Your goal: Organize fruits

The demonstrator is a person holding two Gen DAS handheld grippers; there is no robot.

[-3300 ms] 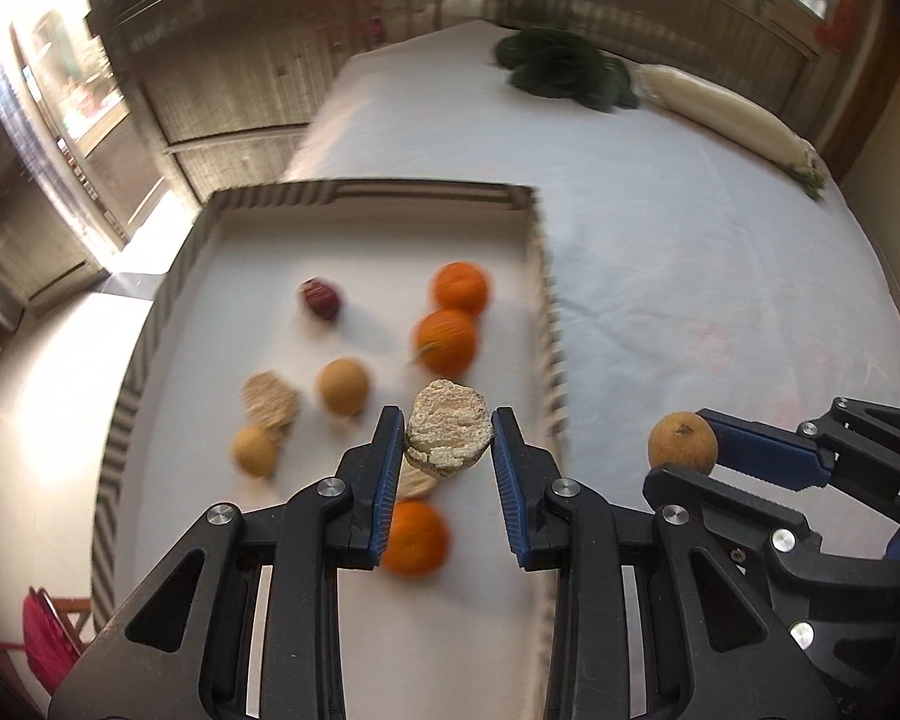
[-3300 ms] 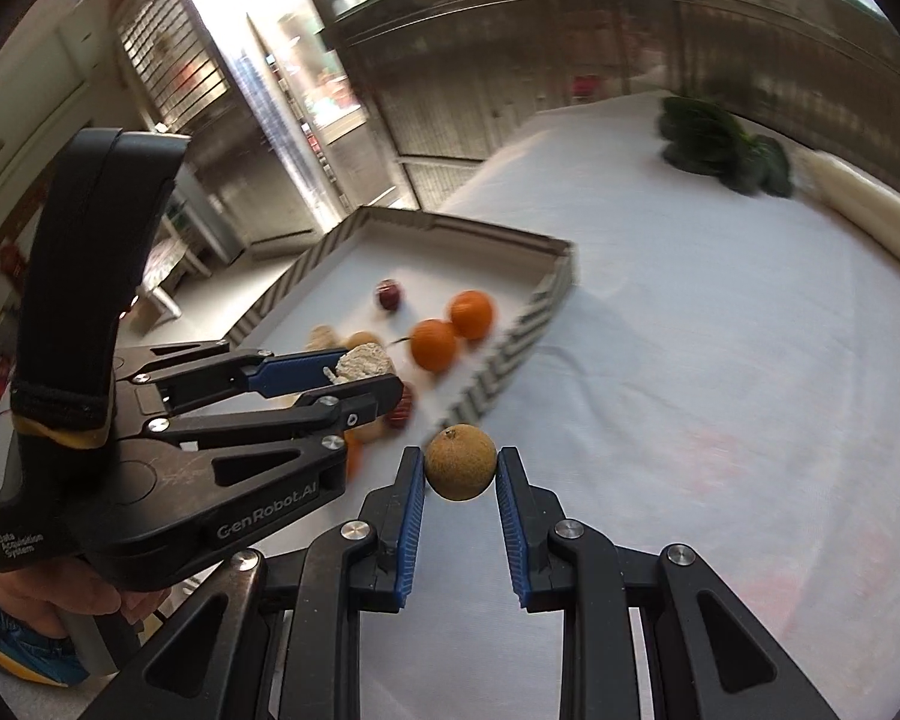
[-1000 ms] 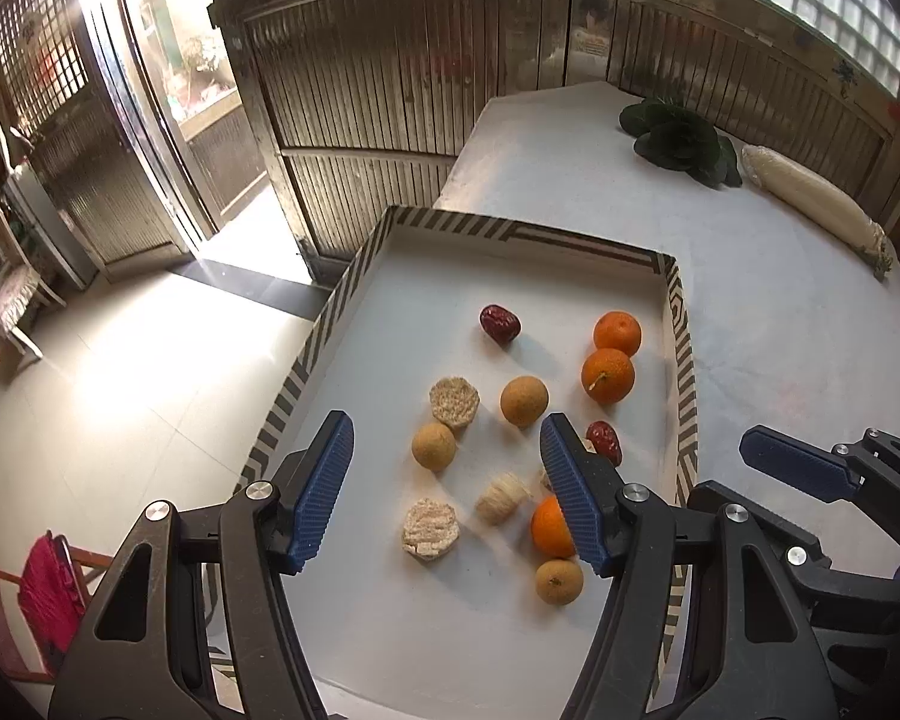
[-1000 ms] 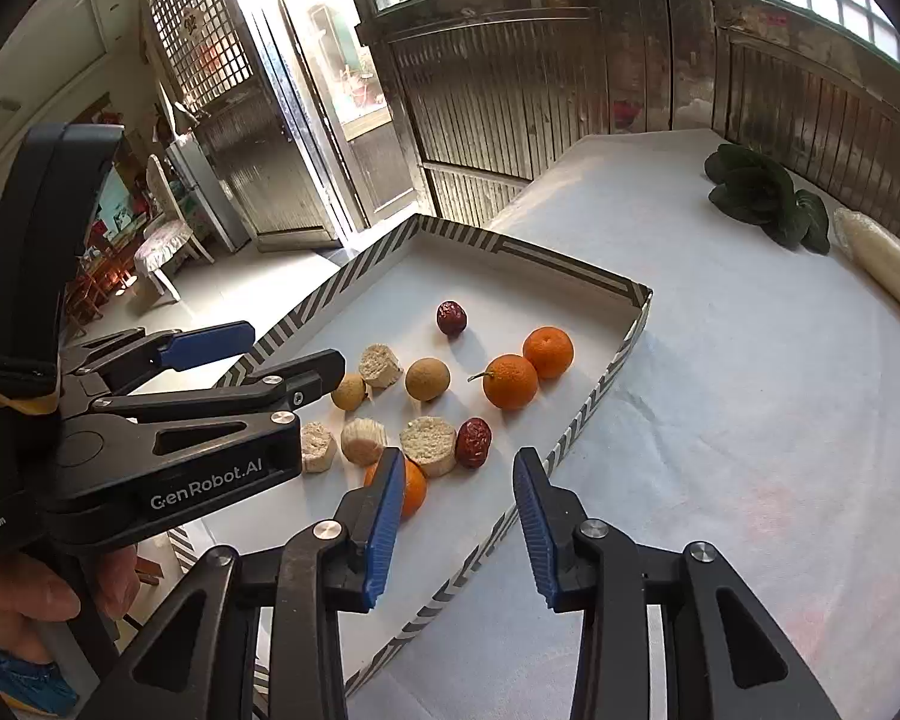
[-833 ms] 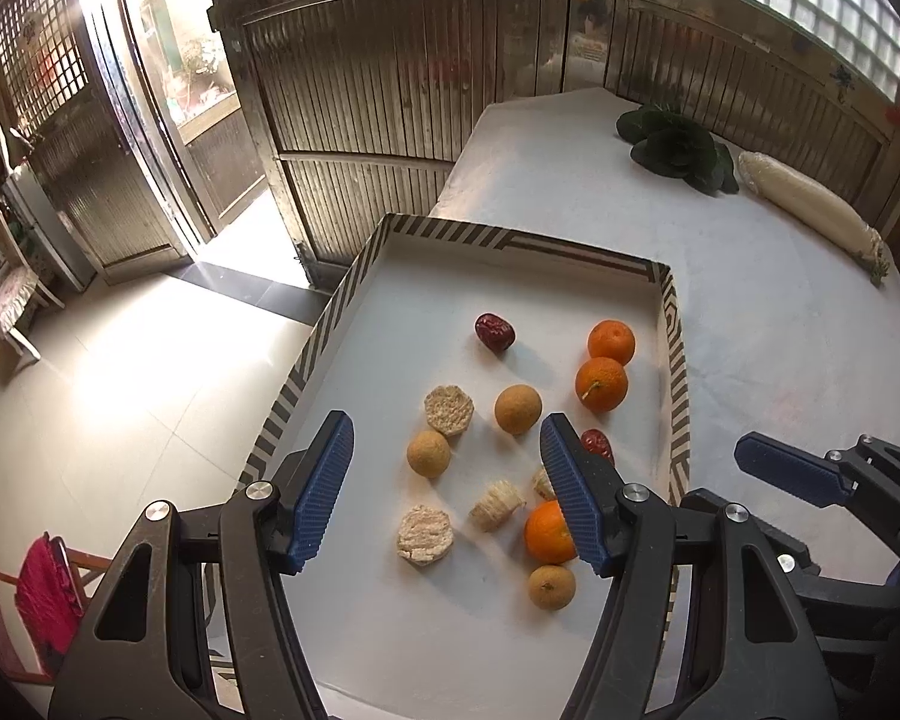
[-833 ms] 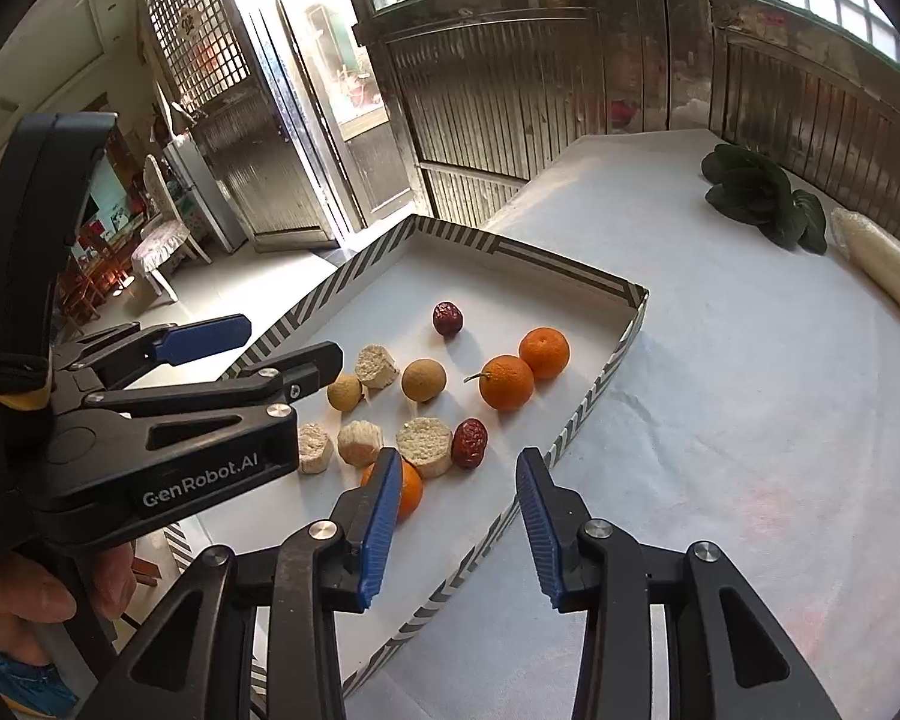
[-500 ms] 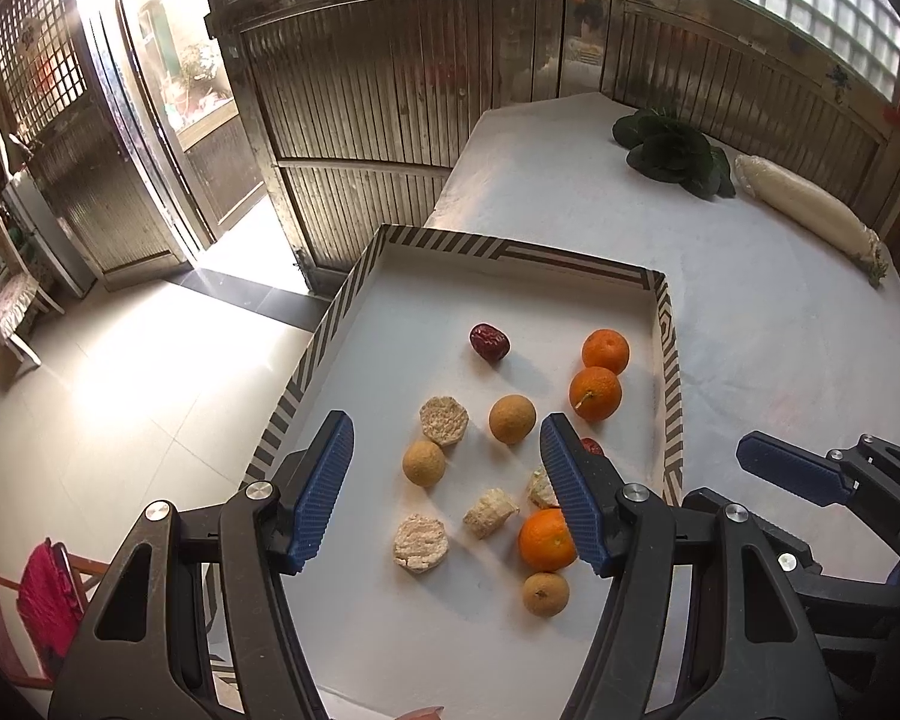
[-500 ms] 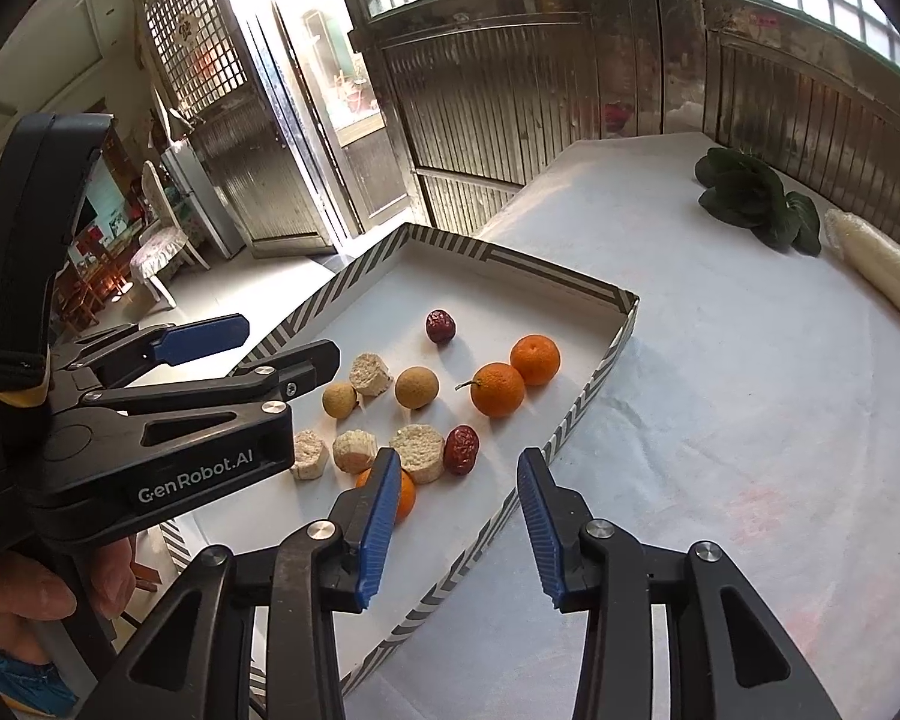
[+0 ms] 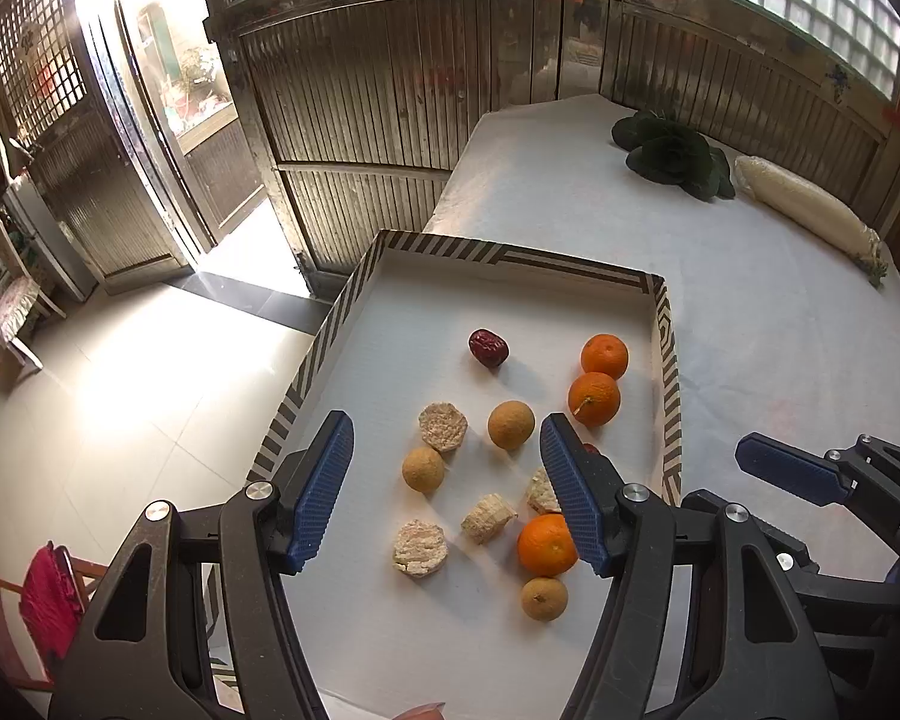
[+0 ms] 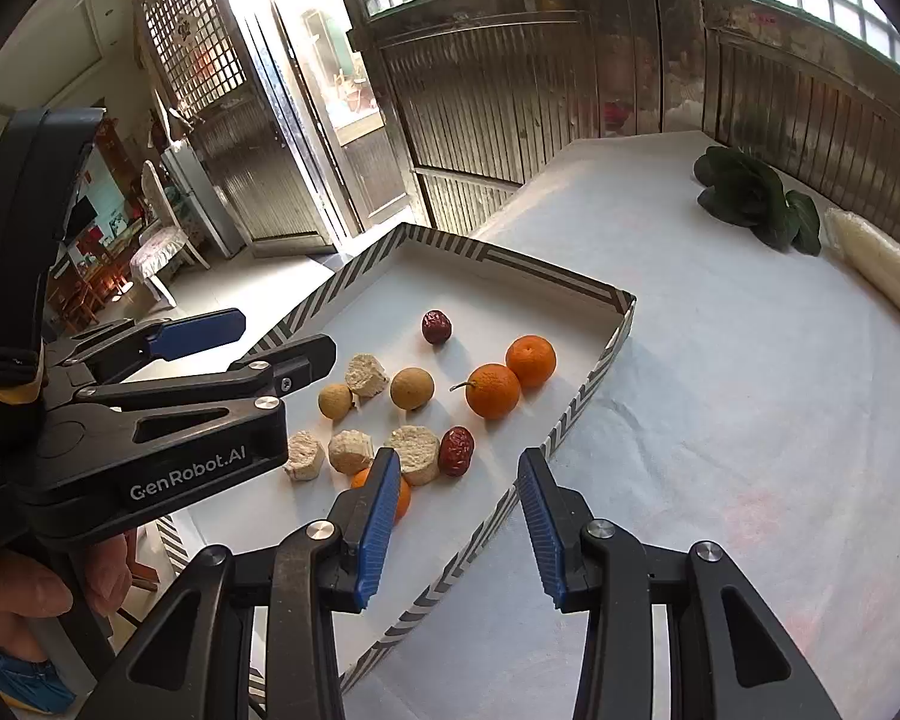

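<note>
White-clothed table (image 9: 750, 324), fruits in striped tray (image 9: 666, 360), beneath both released, empty grippers (image 9: 447, 492) (image 10: 459, 519)

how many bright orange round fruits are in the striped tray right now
3. Two bright orange round fruits sit side by side near the striped tray right wall; the third lies nearer, beside the left gripper's right finger. None seems hidden.

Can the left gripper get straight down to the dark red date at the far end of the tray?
Probably yes: the left gripper is open and empty, and nothing covers the date.
</note>
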